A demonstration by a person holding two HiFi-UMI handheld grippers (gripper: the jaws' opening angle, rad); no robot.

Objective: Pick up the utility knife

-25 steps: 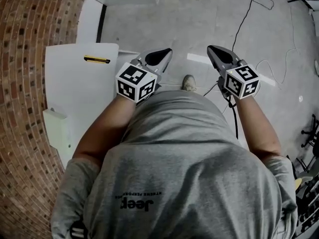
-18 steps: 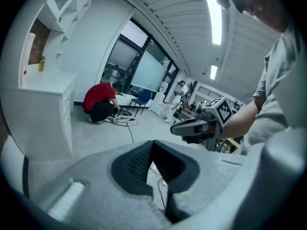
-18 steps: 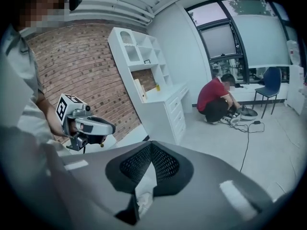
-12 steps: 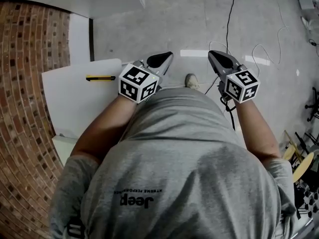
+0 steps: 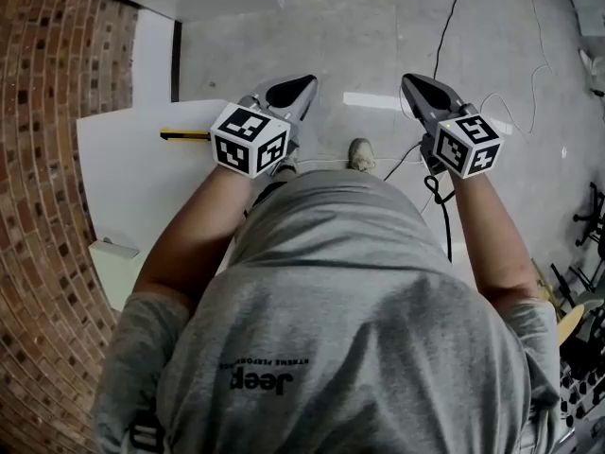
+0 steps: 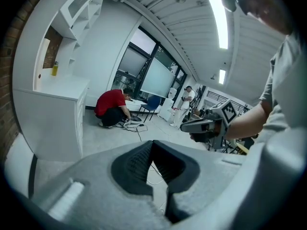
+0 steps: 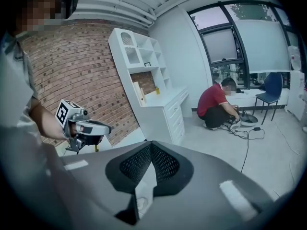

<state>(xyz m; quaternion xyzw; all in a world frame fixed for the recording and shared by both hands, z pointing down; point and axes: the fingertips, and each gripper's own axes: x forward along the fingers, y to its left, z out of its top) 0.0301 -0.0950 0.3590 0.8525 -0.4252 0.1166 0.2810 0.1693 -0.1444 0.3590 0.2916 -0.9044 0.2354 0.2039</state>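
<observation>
The utility knife [image 5: 183, 134], yellow and black, lies flat near the far edge of a white table [image 5: 132, 187] at the left of the head view. Its right end is hidden behind my left gripper's marker cube. My left gripper [image 5: 295, 89] hangs over the floor just right of the table, shut and empty, jaw tips [image 6: 152, 143] pressed together. My right gripper [image 5: 418, 85] is further right over the concrete floor, also shut with nothing in it [image 7: 151, 145]. In the right gripper view a sliver of the yellow knife [image 7: 96, 148] shows under the left gripper [image 7: 88, 128].
A brick wall [image 5: 47, 159] borders the table's left side. Cables [image 5: 452, 26] run across the floor, and the person's shoe [image 5: 359, 154] is between the grippers. A white shelf cabinet [image 7: 160, 104] stands beyond, and a person in red [image 7: 218, 104] crouches on the floor.
My left gripper has shifted left toward the table, and its cube now covers the knife's right end. The right gripper stays about where it was.
</observation>
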